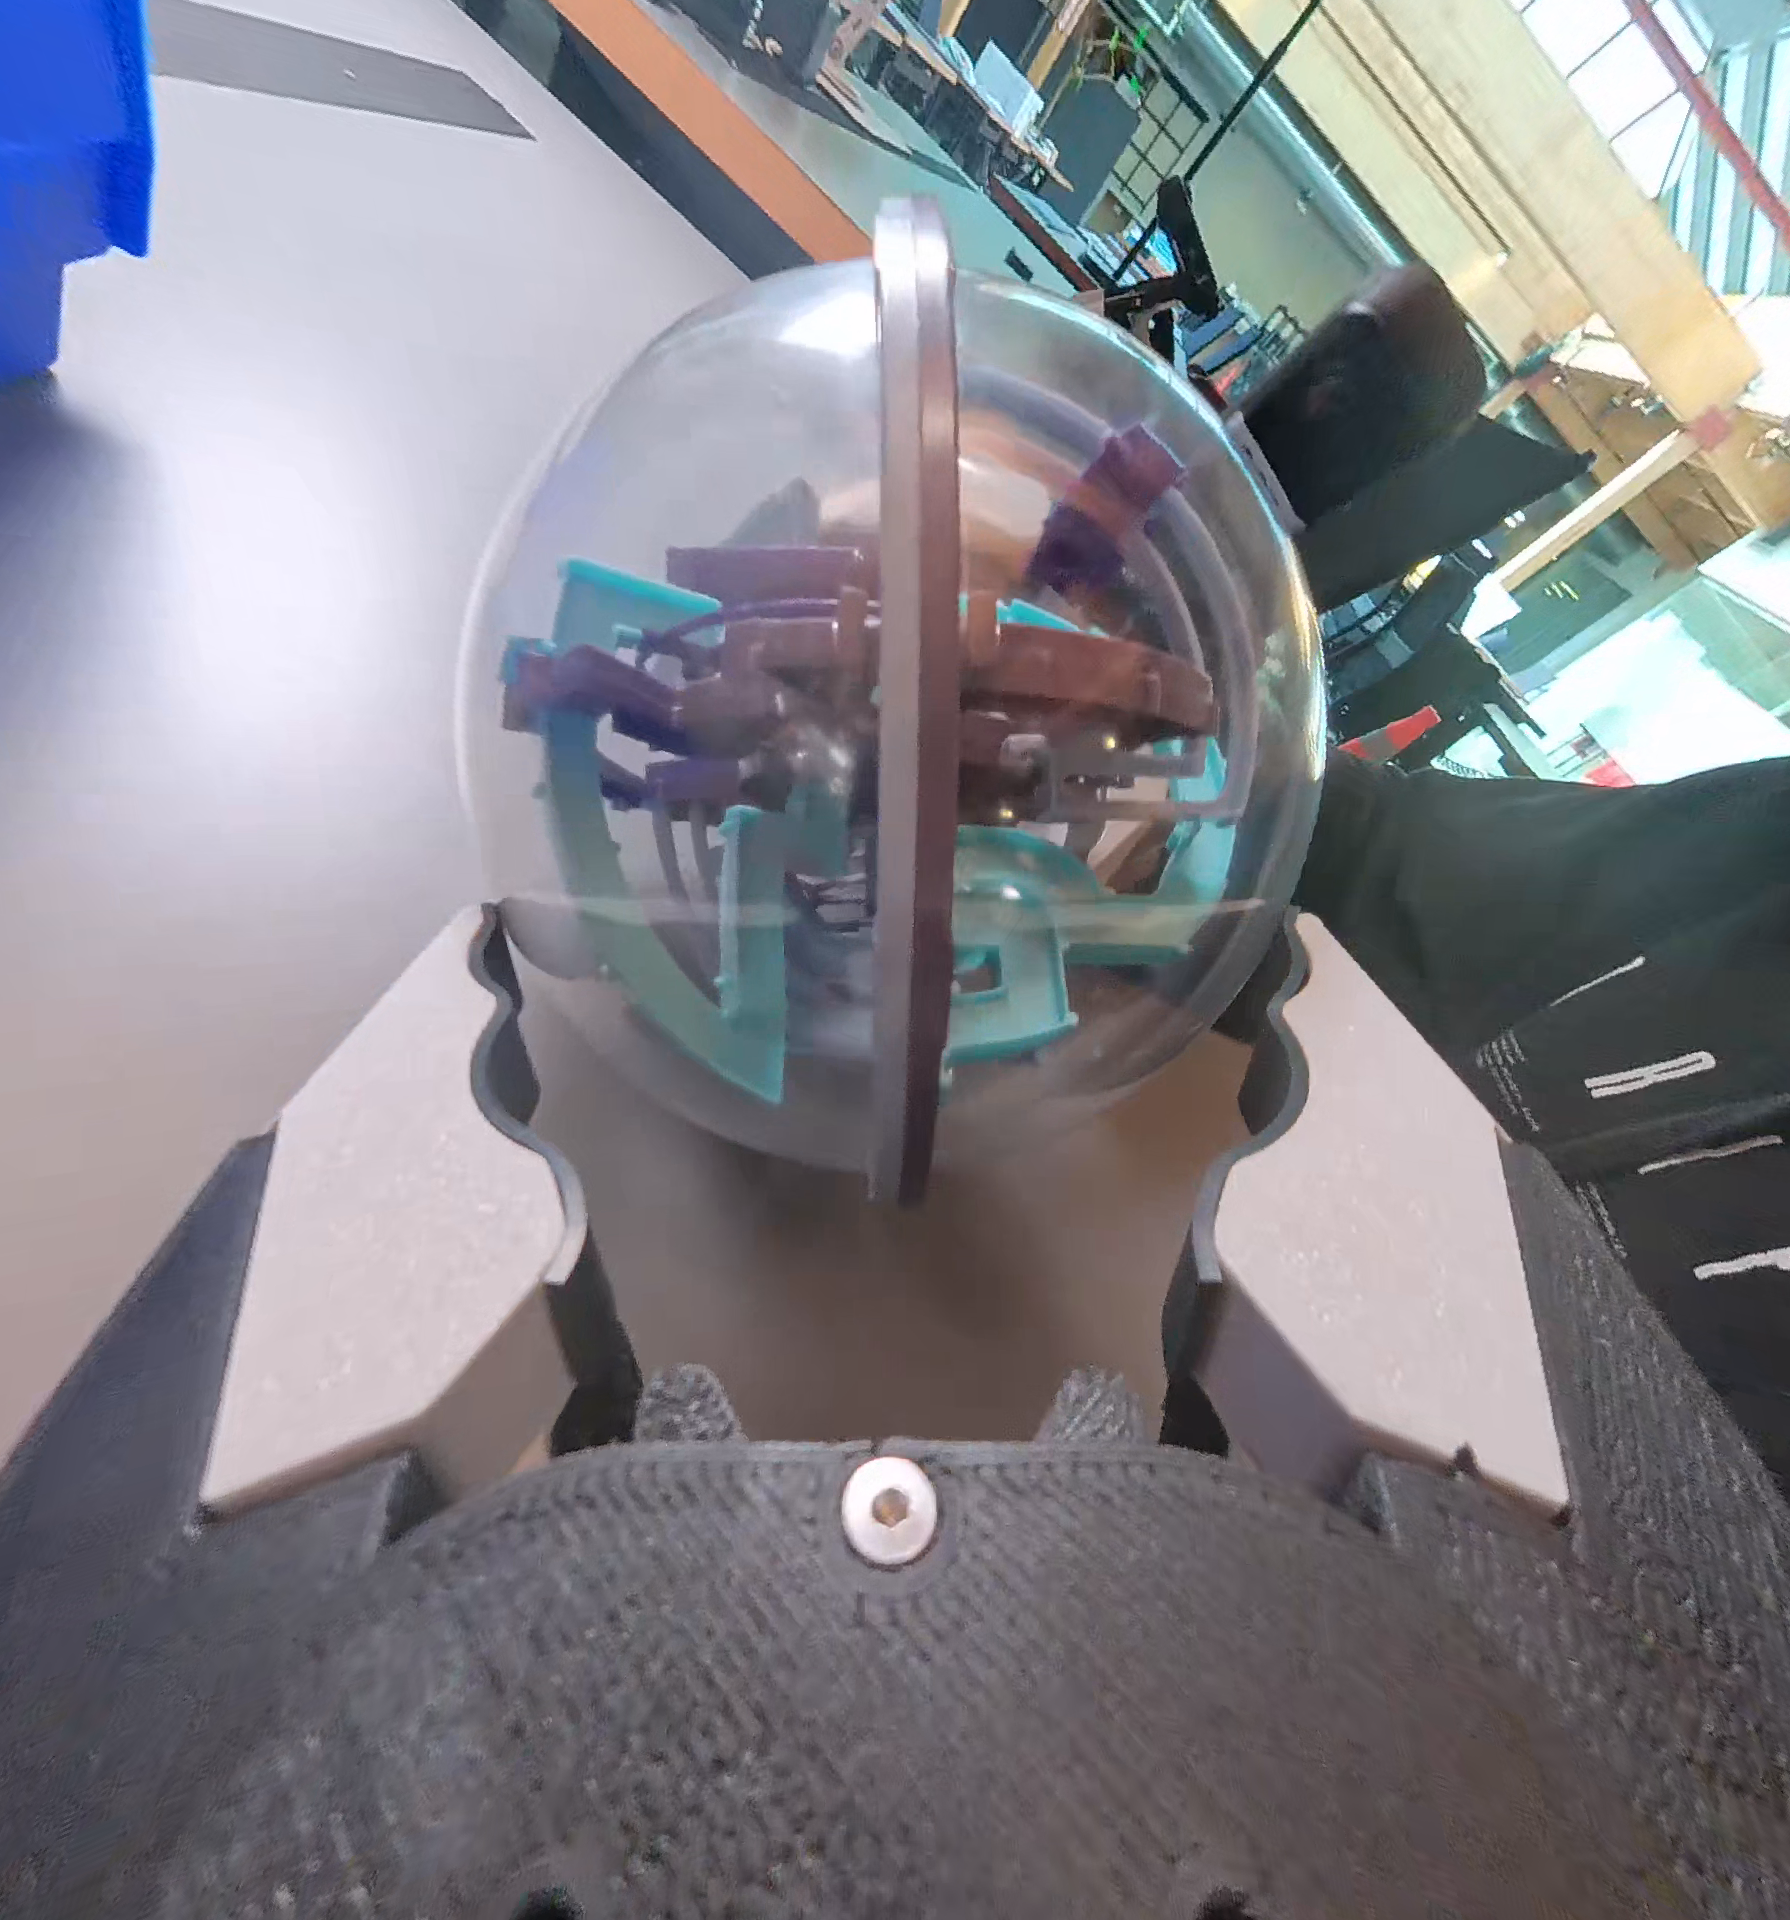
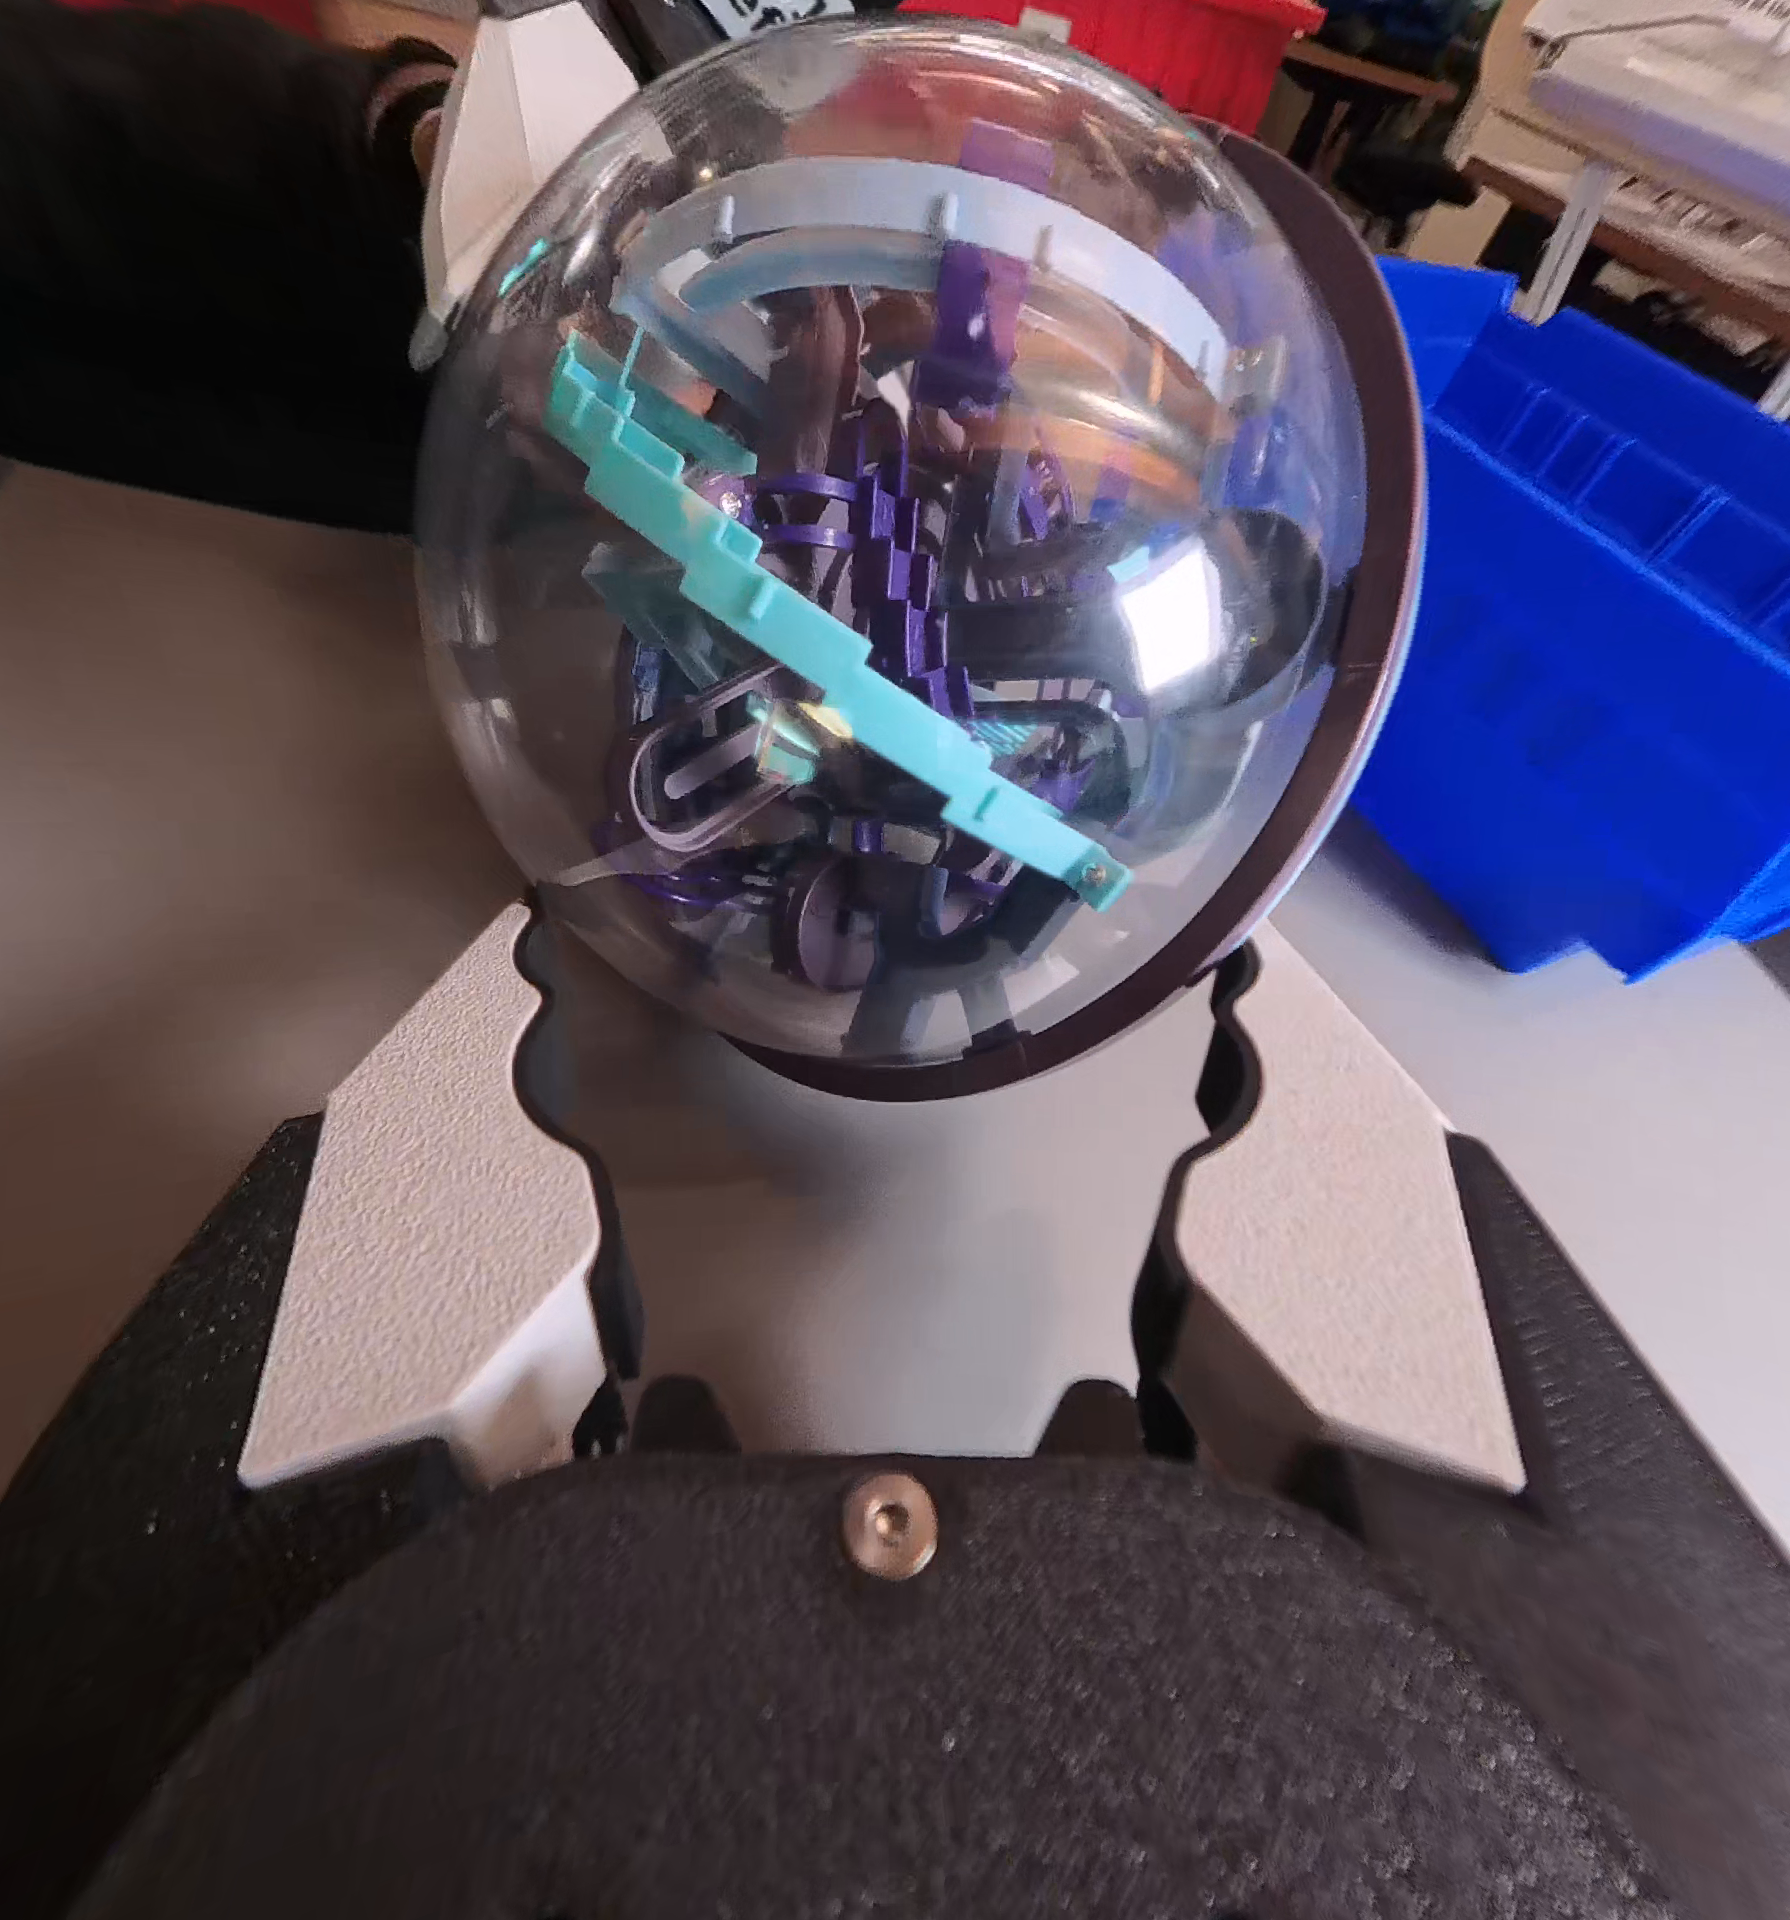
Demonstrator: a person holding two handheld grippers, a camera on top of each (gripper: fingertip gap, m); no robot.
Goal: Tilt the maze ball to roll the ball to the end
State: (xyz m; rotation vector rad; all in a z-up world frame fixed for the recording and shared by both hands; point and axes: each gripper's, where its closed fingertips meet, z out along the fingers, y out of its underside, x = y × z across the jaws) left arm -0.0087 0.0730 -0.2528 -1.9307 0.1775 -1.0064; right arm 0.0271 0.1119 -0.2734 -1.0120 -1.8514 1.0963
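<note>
The maze ball (image 1: 891,675) is a clear sphere with a dark equator rim and teal, purple and brown tracks inside. In the left wrist view it fills the centre, rim upright. My left gripper (image 1: 886,925) is shut on it, with both fingertips (image 1: 491,935) against its lower sides. In the right wrist view the maze ball (image 2: 901,582) is tilted, its rim running down the right side. My right gripper (image 2: 886,935) is shut on it too, fingertips (image 2: 532,935) touching its lower sides. One white finger of the left gripper (image 2: 501,156) shows behind the ball. I cannot pick out the small ball inside.
A grey table (image 2: 143,779) lies below. A blue bin (image 2: 1618,623) stands close to the right of the ball in the right wrist view and at the upper left in the left wrist view (image 1: 29,156). A black sleeve (image 1: 1597,935) is at the right.
</note>
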